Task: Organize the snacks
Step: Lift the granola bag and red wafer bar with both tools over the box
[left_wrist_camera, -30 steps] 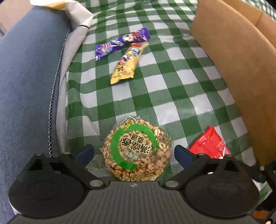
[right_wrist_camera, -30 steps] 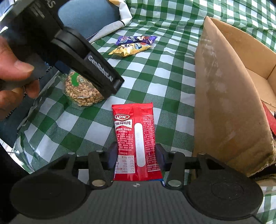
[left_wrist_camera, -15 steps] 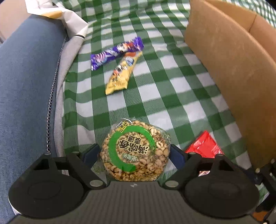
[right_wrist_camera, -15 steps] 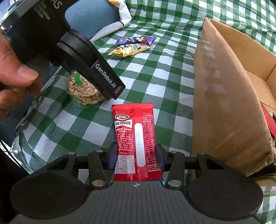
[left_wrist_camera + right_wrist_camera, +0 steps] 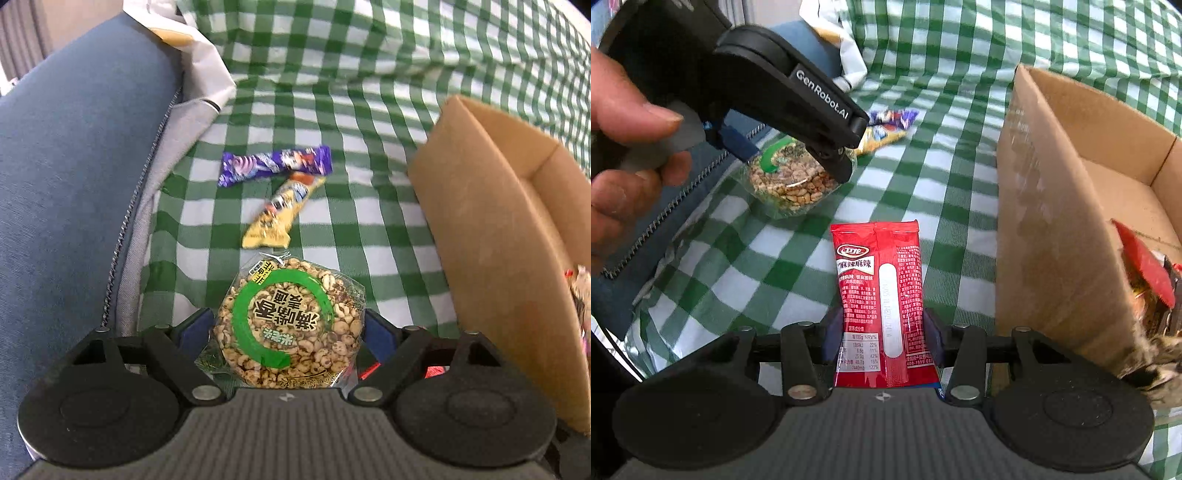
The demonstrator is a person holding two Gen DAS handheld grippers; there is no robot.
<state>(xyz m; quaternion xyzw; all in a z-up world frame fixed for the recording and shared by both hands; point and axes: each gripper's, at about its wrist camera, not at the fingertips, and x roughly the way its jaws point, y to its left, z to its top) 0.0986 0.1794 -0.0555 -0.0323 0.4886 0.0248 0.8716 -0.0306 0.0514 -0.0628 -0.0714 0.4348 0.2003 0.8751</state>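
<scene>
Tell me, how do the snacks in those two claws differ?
The left claw holds a round puffed-grain cake in a clear wrapper with a green ring; the right claw holds a long, flat red packet you cannot see through. The cake spreads its claw wide; the packet needs a narrower grip. Both are sealed and gripped by their sides.

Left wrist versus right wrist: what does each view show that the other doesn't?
Only the left wrist view shows the left gripper fingers pressing both sides of the round puffed-grain cake.

Only the right wrist view shows the right gripper shut on the red packet, and the hand.

Both show the cardboard box, the purple bar, the yellow bar and the checked cloth.
</scene>
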